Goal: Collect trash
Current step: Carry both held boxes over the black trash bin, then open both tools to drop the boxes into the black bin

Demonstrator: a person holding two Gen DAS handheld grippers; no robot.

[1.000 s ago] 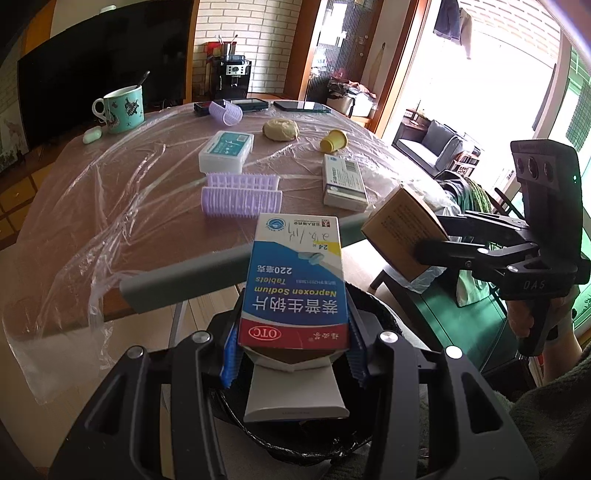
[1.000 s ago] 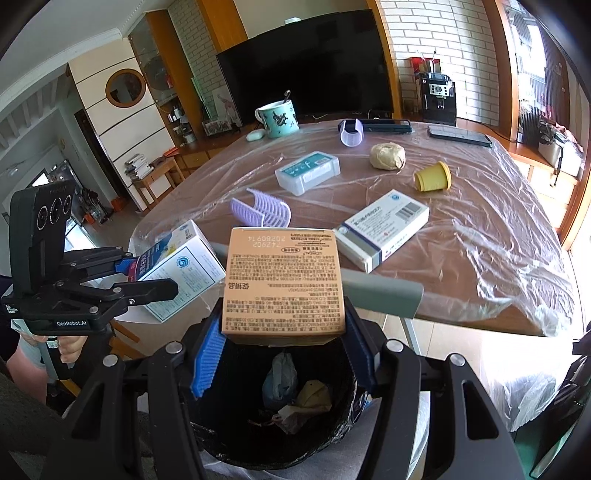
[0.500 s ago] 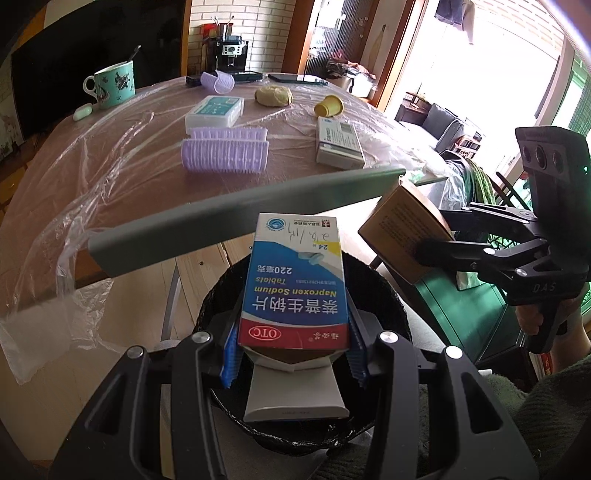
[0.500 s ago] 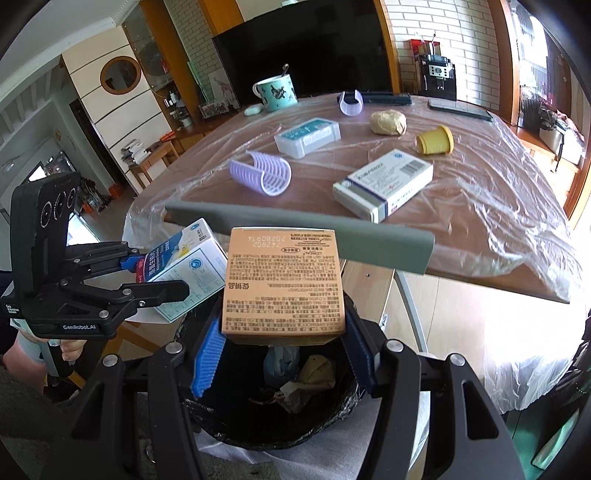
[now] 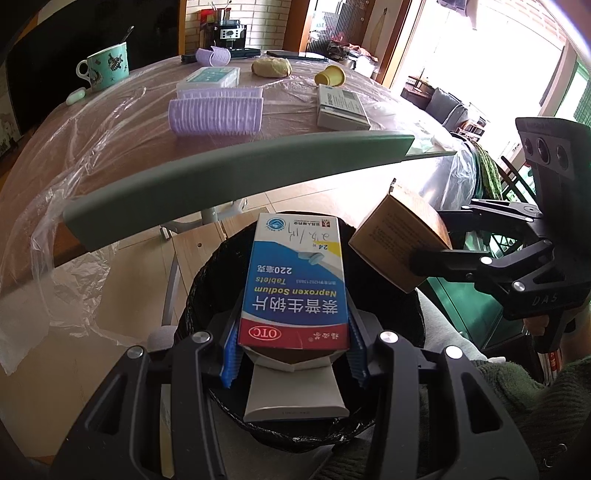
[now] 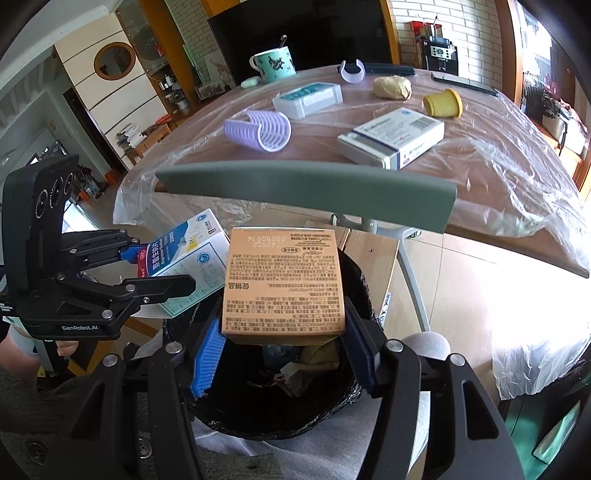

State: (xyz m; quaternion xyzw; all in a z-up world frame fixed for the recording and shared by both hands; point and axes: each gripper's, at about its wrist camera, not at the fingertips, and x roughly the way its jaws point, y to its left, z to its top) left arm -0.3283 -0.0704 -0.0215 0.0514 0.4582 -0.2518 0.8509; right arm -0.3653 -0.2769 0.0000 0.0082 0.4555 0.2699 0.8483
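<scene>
A clear plastic sheet covers the tabletop (image 6: 491, 162), whose near edge carries a grey guard strip (image 6: 306, 188); a black TV (image 6: 306, 33) and white brick wall stand behind. Below that edge, a bin with a black liner (image 6: 365, 295) holds crumpled paper scraps (image 6: 314, 363). The left gripper (image 5: 293, 345) clamps a blue box (image 5: 295, 284) reading "Naproxen Sodium Tablets", "OTC", over the bin. The right gripper (image 6: 282, 356) grips a tan carton (image 6: 284, 284) printed "20280914" above it.
</scene>
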